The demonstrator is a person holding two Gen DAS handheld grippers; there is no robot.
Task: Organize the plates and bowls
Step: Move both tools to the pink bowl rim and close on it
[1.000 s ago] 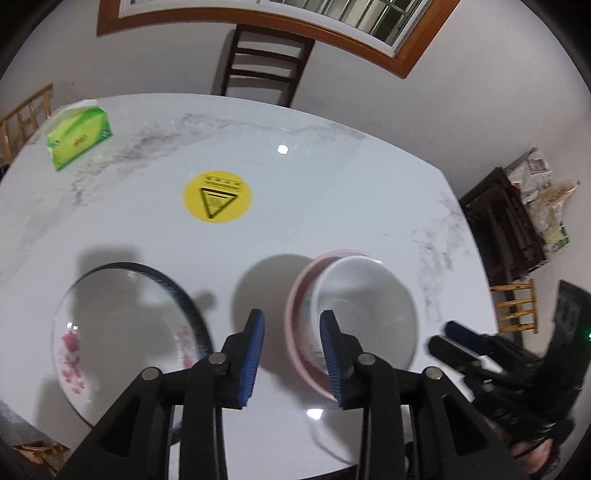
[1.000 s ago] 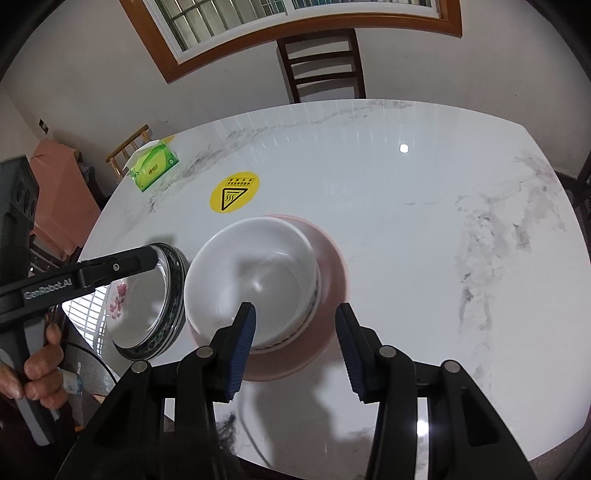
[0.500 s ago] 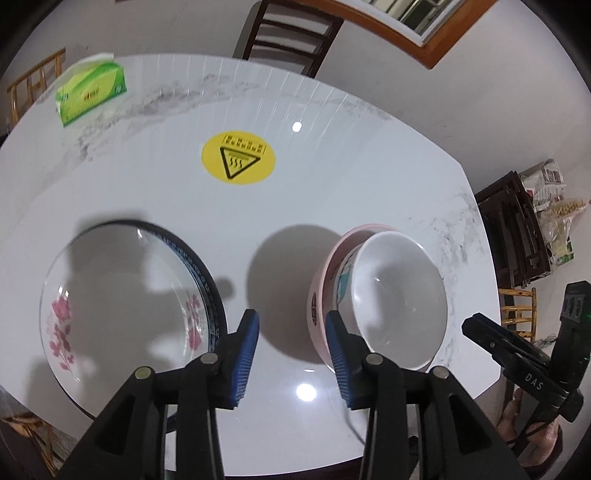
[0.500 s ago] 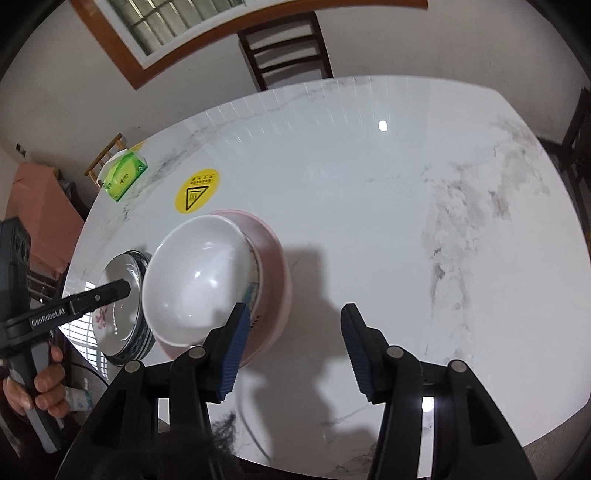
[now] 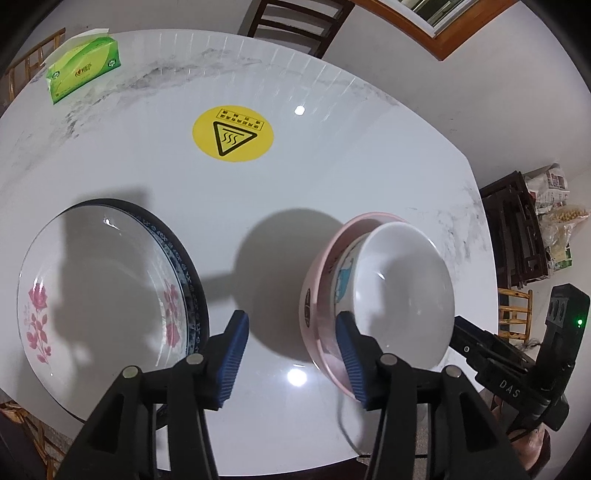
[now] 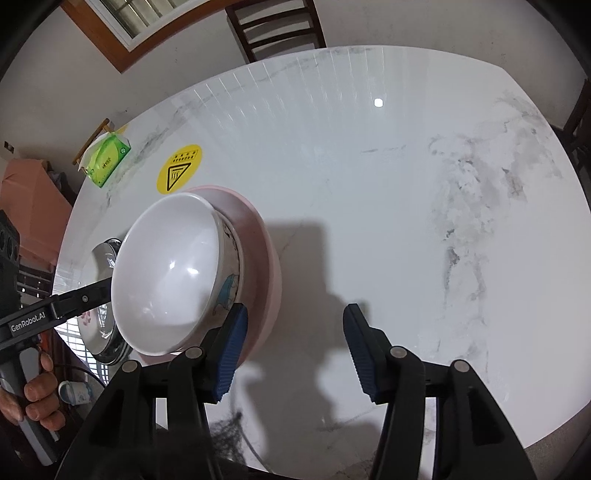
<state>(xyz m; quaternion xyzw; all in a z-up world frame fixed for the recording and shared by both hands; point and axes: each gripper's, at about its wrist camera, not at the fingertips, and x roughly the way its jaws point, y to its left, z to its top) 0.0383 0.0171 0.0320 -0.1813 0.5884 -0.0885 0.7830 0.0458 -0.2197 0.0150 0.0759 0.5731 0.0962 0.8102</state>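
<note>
A white bowl (image 5: 402,291) sits nested in a pink bowl (image 5: 321,273) on the marble table; both also show in the right wrist view, white bowl (image 6: 170,273) and pink bowl (image 6: 262,254). A flowered plate (image 5: 96,291) rests on a dark-rimmed plate (image 5: 184,258) to the left. My left gripper (image 5: 291,354) is open and empty, above the table between the plates and the bowls. My right gripper (image 6: 295,350) is open and empty, just right of the bowls. The plates (image 6: 103,332) are mostly hidden behind the bowls in the right wrist view.
A round yellow hot-surface sticker (image 5: 232,133) lies mid-table. A green tissue box (image 5: 83,70) stands at the far left. A dark chair (image 5: 299,22) stands beyond the far edge. The table's near edge (image 5: 295,458) runs just below both grippers.
Both grippers have drawn back and apart from the bowls. The right gripper moved right, so the bowls now lie to its left. The left gripper opened wider.
</note>
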